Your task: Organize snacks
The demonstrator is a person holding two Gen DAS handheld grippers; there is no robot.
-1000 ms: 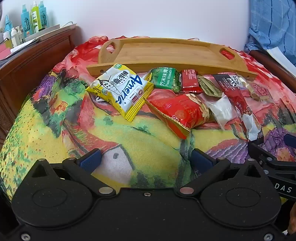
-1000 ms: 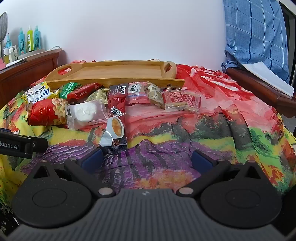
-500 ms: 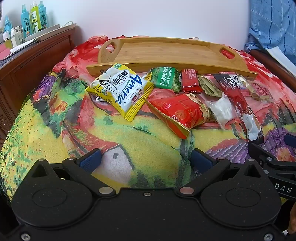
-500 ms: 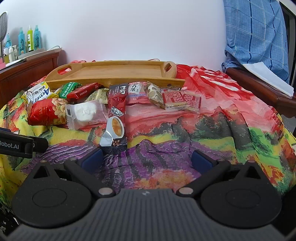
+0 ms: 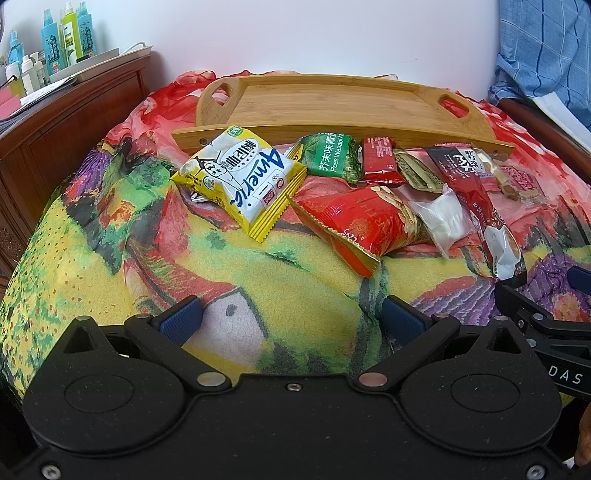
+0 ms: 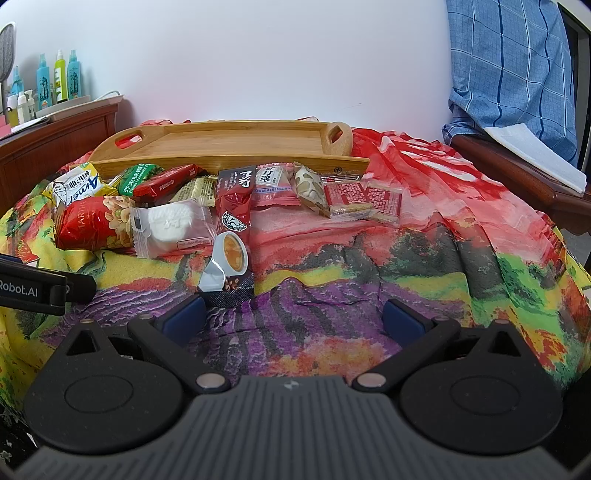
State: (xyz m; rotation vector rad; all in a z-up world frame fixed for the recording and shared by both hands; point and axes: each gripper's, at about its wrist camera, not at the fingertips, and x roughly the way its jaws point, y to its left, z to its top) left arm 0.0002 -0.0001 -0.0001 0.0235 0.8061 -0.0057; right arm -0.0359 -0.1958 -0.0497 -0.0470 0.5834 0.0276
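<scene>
Several snack packets lie in a row on a colourful cloth in front of an empty bamboo tray. From the left: a yellow packet, a green wasabi-pea packet, a small red bar, a red nut bag, a clear-wrapped white cake, and a long coffee stick. Two red square biscuits lie at the right. My left gripper is open and holds nothing, well short of the snacks. My right gripper is open too, its left fingertip beside the coffee stick's near end.
A wooden cabinet with bottles stands at the left. Another wooden piece with a white folded paper and a blue checked cloth is at the right. A white wall lies behind the tray. The cloth is wrinkled.
</scene>
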